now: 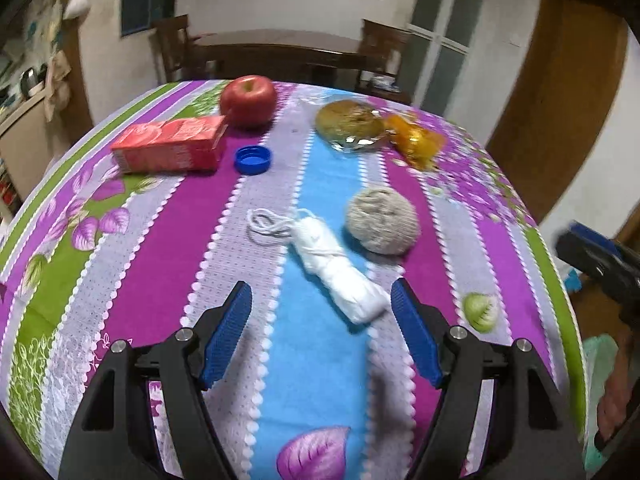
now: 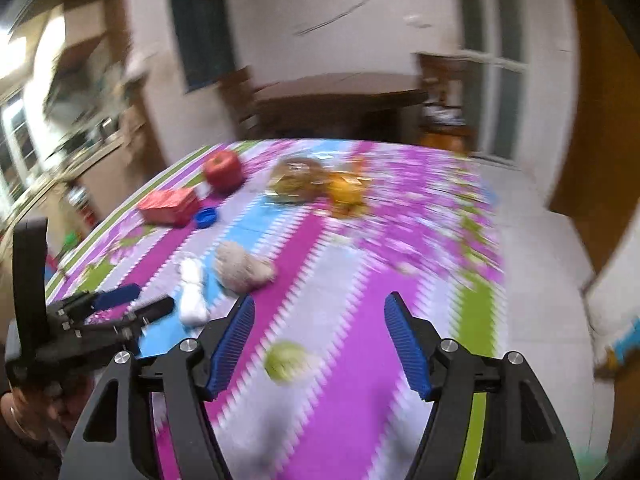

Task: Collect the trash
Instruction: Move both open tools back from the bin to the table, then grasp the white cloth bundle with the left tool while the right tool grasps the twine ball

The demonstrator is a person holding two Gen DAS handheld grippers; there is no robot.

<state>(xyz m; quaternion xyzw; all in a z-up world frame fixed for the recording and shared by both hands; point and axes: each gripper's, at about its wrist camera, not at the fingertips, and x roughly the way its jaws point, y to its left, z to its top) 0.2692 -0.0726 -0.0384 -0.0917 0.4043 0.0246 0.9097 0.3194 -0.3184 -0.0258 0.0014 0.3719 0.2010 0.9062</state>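
On the striped flowered tablecloth (image 1: 144,264) lie a rolled white cloth with a string (image 1: 340,272), a grey crumpled ball (image 1: 382,222), a blue bottle cap (image 1: 253,160), a red carton (image 1: 172,144), a red apple (image 1: 248,100), a wrapped bun (image 1: 350,124), an orange wrapper (image 1: 416,142) and a small green piece (image 1: 480,312). My left gripper (image 1: 322,312) is open, just short of the white roll. My right gripper (image 2: 320,332) is open above the green piece (image 2: 286,360); the view is blurred.
A dark wooden table with chairs (image 1: 280,52) stands behind. A brown door (image 1: 560,100) is at the right. The table's right edge drops to a pale floor (image 2: 540,260). The left gripper shows in the right wrist view (image 2: 116,304).
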